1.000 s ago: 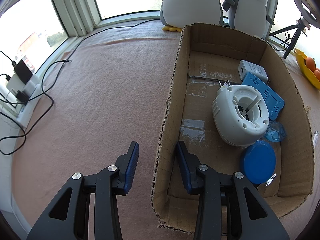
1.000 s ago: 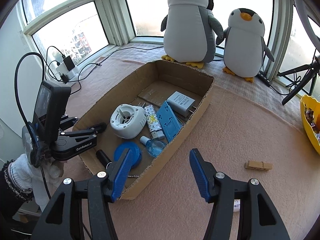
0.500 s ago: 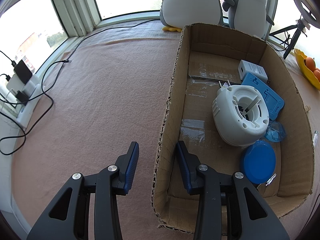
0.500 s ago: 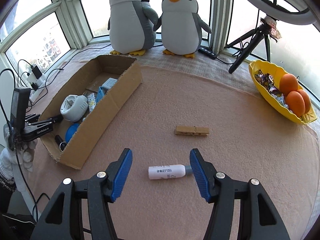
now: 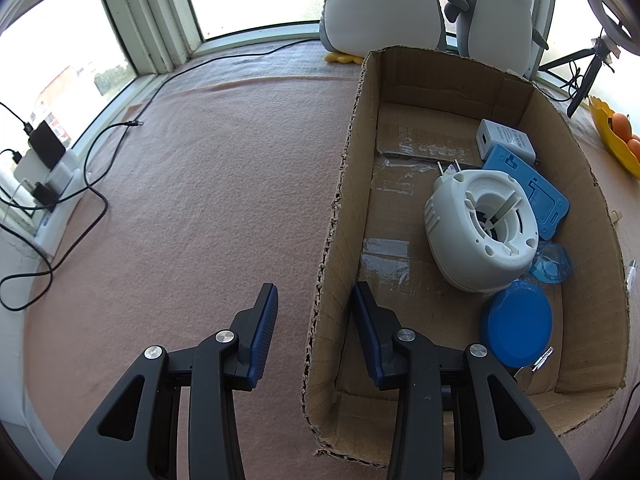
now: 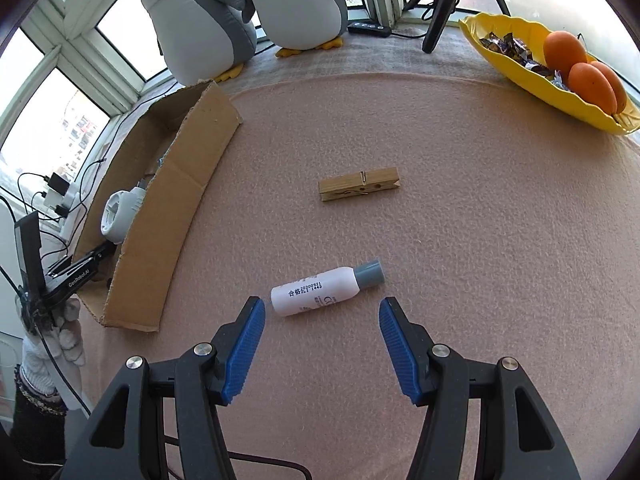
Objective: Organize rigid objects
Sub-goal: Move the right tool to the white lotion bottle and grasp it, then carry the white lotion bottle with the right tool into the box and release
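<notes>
A cardboard box (image 5: 344, 184) lies on the pink cloth and holds a white round device (image 5: 480, 224), a blue lid (image 5: 516, 324), a blue case (image 5: 528, 188) and a white charger (image 5: 504, 138). My left gripper (image 5: 316, 304) is open and straddles the box's left wall, one finger outside and one inside. My right gripper (image 6: 322, 320) is open, just short of a small white bottle with a grey cap (image 6: 326, 290) lying on its side. A wooden clothespin (image 6: 359, 189) lies farther on. The box (image 6: 172, 208) stands to the left.
Two plush penguins (image 6: 200, 16) stand at the back by the window. A yellow bowl with oranges and sweets (image 6: 560, 68) sits at the right. A tripod (image 6: 444, 4) stands behind. Cables and chargers (image 5: 44, 168) lie at the left edge.
My right gripper has swung right from the box and closed in on the white bottle, which now lies just ahead of its open fingers. The left gripper has not moved.
</notes>
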